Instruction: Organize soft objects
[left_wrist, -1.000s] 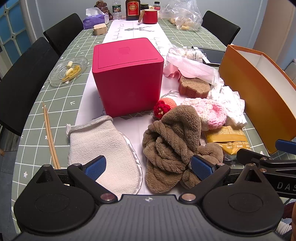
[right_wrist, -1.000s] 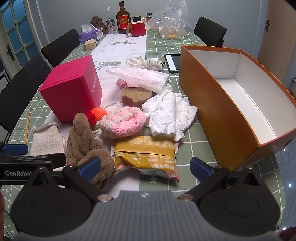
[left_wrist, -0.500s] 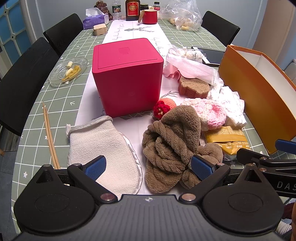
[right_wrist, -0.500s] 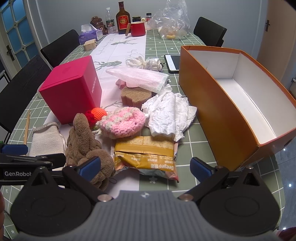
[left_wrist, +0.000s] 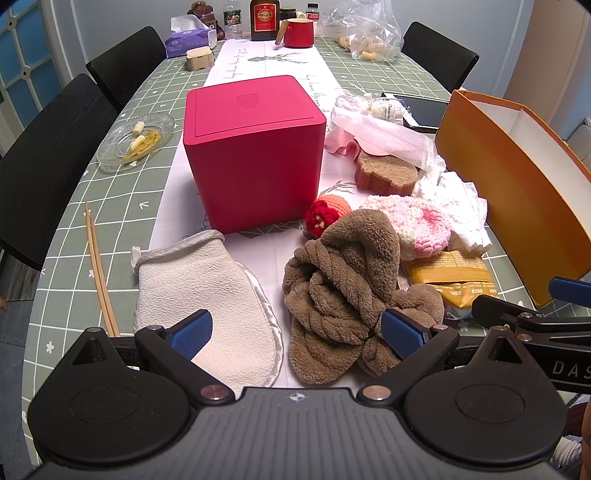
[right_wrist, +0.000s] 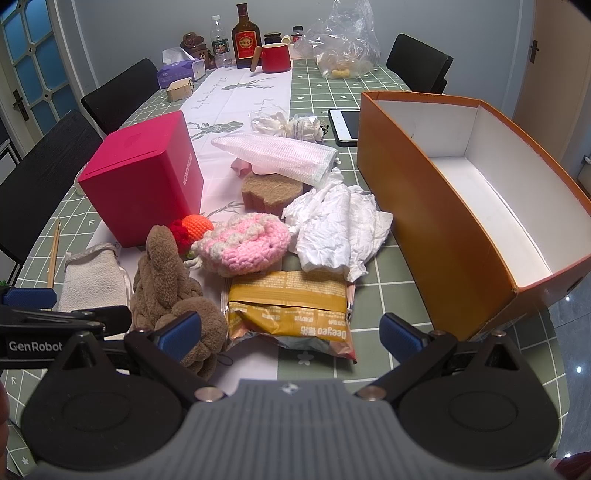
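Observation:
Soft things lie in a heap on the table: a brown plush towel (left_wrist: 343, 280) (right_wrist: 166, 284), a white wash mitt (left_wrist: 207, 295) (right_wrist: 92, 280), a pink crochet piece (right_wrist: 243, 243) (left_wrist: 417, 221), a red-orange crochet ball (right_wrist: 192, 229), crumpled white paper (right_wrist: 332, 229), a brown sponge (right_wrist: 271, 192) and a pink mesh bag (right_wrist: 277, 155). An open, empty orange box (right_wrist: 436, 206) (left_wrist: 509, 177) stands to the right. My left gripper (left_wrist: 295, 332) is open above the mitt and the towel. My right gripper (right_wrist: 291, 332) is open over a yellow snack packet (right_wrist: 291, 314).
A red cube box (left_wrist: 255, 147) stands behind the heap. Chopsticks (left_wrist: 99, 273) and a glass dish (left_wrist: 136, 140) lie on the left. A phone (right_wrist: 345, 123), bottles, a red mug (right_wrist: 275, 57) and a plastic bag are farther back. Black chairs surround the table.

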